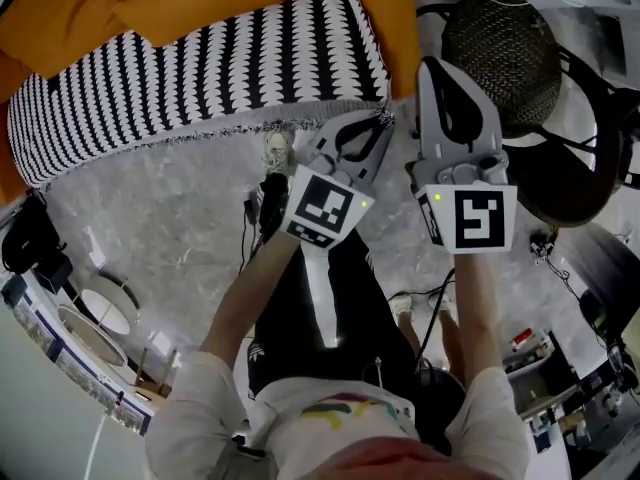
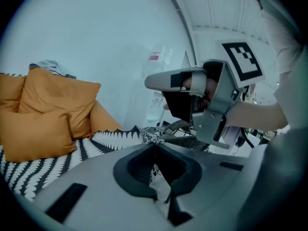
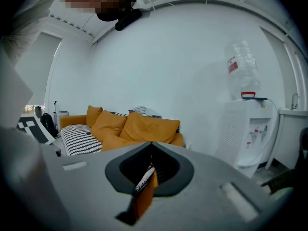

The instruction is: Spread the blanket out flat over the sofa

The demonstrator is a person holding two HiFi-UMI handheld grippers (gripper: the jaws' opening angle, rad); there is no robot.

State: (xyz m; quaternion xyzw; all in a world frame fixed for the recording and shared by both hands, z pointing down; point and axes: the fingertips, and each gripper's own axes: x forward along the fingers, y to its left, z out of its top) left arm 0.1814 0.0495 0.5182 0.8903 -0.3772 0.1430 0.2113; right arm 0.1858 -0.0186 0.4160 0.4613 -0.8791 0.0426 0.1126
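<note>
The blanket [image 1: 200, 68] on the sofa [image 1: 398, 18] is coarse knitted cloth, with a frayed fringe along its edge. The sofa's orange upholstery is matt fabric. In front of the sofa, the floor [image 1: 170, 218] looks like smooth speckled stone.

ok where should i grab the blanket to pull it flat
The fringed front edge of the blanket, approached from the floor side, jaws across the hem. It runs along the sofa front with its fringe free, so it is the loose part to pinch; the rest lies flat on the seat. The left tool looks shut on that edge's corner.
</note>
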